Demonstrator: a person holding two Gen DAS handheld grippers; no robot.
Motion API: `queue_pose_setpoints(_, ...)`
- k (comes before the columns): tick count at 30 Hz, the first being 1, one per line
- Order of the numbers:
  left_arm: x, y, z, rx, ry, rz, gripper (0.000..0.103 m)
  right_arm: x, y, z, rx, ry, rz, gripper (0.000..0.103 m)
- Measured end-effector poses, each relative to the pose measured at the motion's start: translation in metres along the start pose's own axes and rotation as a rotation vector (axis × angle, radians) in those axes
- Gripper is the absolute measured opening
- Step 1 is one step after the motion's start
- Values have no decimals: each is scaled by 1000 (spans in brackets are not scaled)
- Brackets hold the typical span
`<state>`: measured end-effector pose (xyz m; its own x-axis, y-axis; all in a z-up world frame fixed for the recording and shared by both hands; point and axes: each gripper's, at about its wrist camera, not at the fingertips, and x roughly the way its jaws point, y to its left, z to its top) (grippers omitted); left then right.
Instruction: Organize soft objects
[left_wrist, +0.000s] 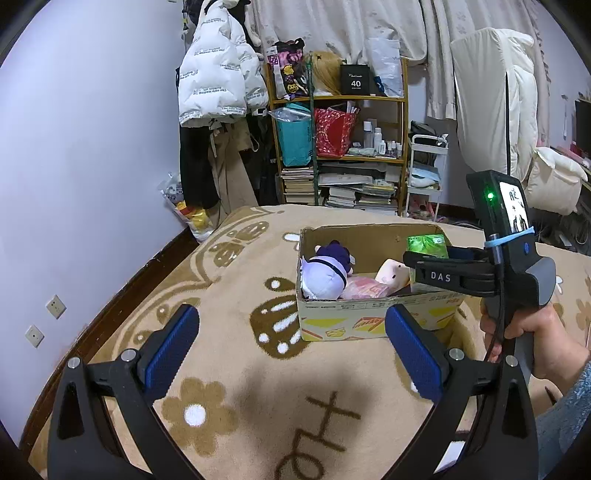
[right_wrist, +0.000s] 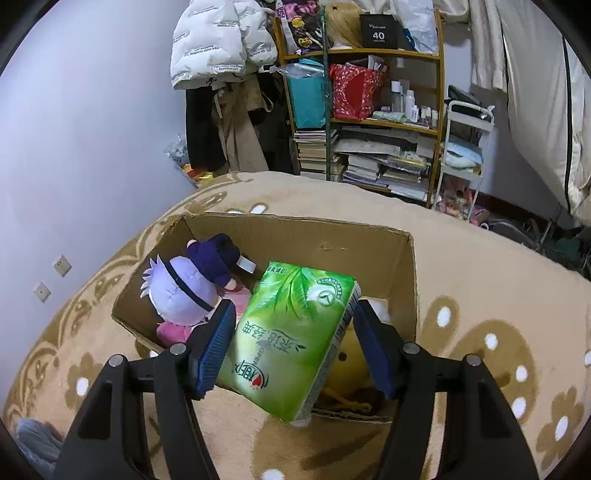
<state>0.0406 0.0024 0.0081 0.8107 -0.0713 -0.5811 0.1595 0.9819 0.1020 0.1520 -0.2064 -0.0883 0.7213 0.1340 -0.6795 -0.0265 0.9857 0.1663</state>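
While the green tissue pack (right_wrist: 295, 339) sits between the two blue pads of the right gripper (right_wrist: 295, 347), it hangs tilted over the near edge of the cardboard box (right_wrist: 314, 236), its upper end over the box interior and its lower corner out over the patterned blanket (right_wrist: 498, 295). The left pad lies against the pack's side and the right pad (right_wrist: 373, 347) meets its barcode edge, so the jaws pinch the pack, about half spread. In the left wrist view the same gripper (left_wrist: 428, 275) reaches in from the right above the box (left_wrist: 369, 325), gripped by a hand (left_wrist: 532, 343), with the pack (left_wrist: 428, 245) showing just behind its black fingers.

Inside the box, a purple plush doll (right_wrist: 184, 291) leans at the left end, a pink soft toy (right_wrist: 173, 330) under it and a yellow plush (right_wrist: 347, 365) beneath the pack.

The left gripper (left_wrist: 291, 347) hovers over the blanket in front of the box, its jaws spread wide with nothing between them.
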Motion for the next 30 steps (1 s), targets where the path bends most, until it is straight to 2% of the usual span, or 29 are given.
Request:
queue_pose_setpoints(2,1,0,0,3,9,-12,100,-2,-2,0,10,3,4,73)
queue_pose_setpoints(5,-2,-1,-1,1,-4,-19,100,-10,-5,0,25,-19,23,91)
queue_pose_setpoints(14,-15,-5,-1,17,-33,-7,100,-59,-16,-6,81,-99,59,98)
queue_pose_setpoints(18,-23,-1,0,-12,-47,-17,100,-88,-15,-14,69,-150,51,102)
queue_pose_setpoints(30,-41,-3,-3,-4,-99,13,100,-154,-6,-40,33,-242,39,103)
